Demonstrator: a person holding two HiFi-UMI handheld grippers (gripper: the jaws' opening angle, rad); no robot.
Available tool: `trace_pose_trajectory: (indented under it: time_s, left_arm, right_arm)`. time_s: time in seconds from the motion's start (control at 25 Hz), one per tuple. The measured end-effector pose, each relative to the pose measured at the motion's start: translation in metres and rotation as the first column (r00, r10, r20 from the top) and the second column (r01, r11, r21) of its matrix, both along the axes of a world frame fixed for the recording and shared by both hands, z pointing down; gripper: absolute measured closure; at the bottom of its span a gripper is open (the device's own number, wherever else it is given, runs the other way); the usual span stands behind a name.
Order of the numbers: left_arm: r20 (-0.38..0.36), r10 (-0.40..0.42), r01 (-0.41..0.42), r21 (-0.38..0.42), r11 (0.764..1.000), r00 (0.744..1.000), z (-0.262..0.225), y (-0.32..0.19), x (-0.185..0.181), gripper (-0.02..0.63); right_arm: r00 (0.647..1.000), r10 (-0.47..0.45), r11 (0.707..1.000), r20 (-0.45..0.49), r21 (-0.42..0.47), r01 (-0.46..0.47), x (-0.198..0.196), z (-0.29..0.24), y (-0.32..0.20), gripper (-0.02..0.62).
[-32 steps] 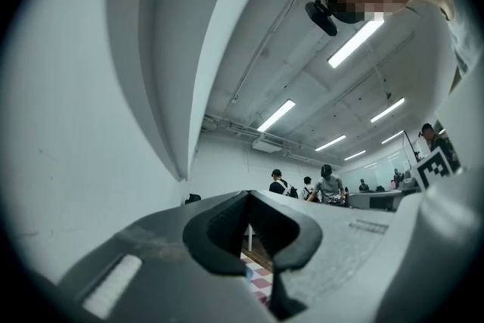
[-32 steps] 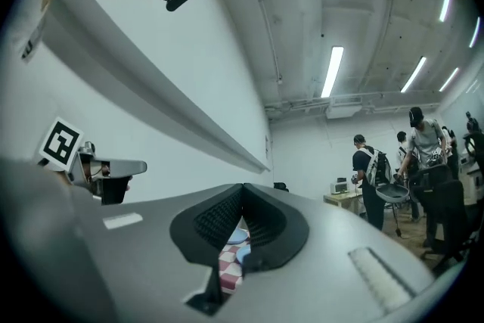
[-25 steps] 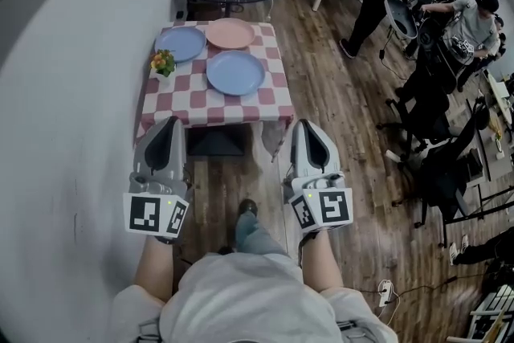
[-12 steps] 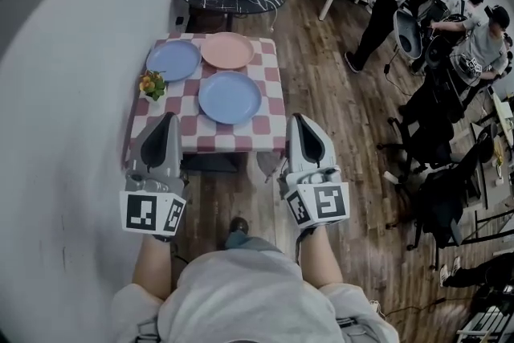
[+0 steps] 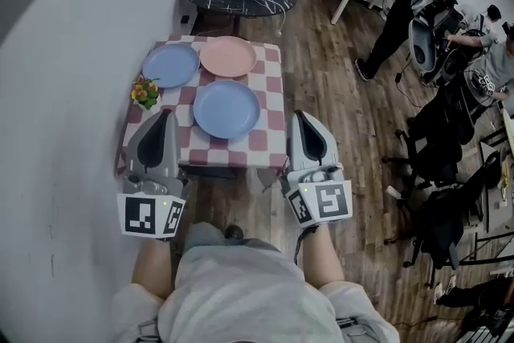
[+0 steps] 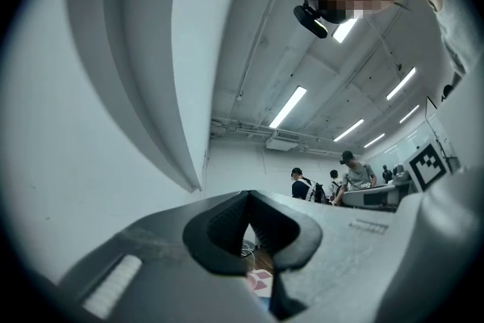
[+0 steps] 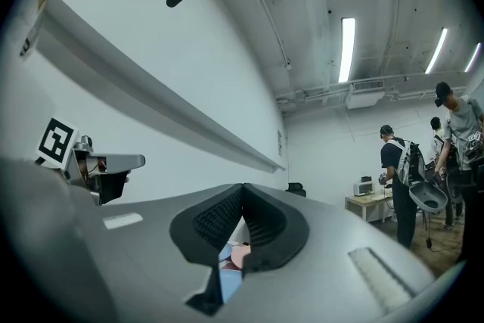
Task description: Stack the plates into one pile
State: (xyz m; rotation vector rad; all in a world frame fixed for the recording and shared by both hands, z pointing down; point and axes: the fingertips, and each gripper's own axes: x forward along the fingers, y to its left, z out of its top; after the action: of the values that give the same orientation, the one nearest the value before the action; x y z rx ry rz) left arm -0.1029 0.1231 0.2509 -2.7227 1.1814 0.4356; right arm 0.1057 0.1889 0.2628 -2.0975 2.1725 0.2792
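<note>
From the head view, three plates lie flat and face up on the checked table. They are round, so none has a long axis or points anywhere. The near blue plate sits mid-table, the far blue plate is at the back left, and the pink plate is just beside it. Nothing is stacked yet. A flower pot stands at the left edge.

The left gripper and right gripper are both clenched and empty. A second ago the table stood well ahead of them; now their tips overlap its near edge, one on each side.

In the left gripper view, the left gripper has its jaws pressed together with nothing between them, and a scrap of checked cloth shows below.

In the right gripper view, the right gripper is also clamped on nothing, with slivers of blue and pink plate peeking underneath.
</note>
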Motion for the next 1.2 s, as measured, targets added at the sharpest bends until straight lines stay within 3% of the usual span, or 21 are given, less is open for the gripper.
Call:
trace_pose_trajectory:
  time_s: [0.4, 0.88, 1.2]
  left_arm:
    - [0.043, -0.004, 0.005, -0.027, 1.000, 0.999, 0.011, -0.052, 0.024, 0.601]
    - [0.039, 0.071, -0.069, -0.048, 0.996, 0.997, 0.011, -0.147, 0.046, 0.601]
    - [0.066, 0.131, -0.121, -0.126, 0.985, 0.989, 0.035, -0.194, 0.061, 0.601]
  right_arm:
    - [1.000, -0.002, 1.000, 0.002, -0.031, 0.002, 0.019, 0.012, -0.057, 0.593]
    - [0.998, 0.063, 0.997, 0.000, -0.036, -0.063, 0.032, 0.006, -0.145, 0.592]
    - [0.994, 0.108, 0.986, 0.006, -0.126, -0.107, 0.037, 0.031, -0.185, 0.592]
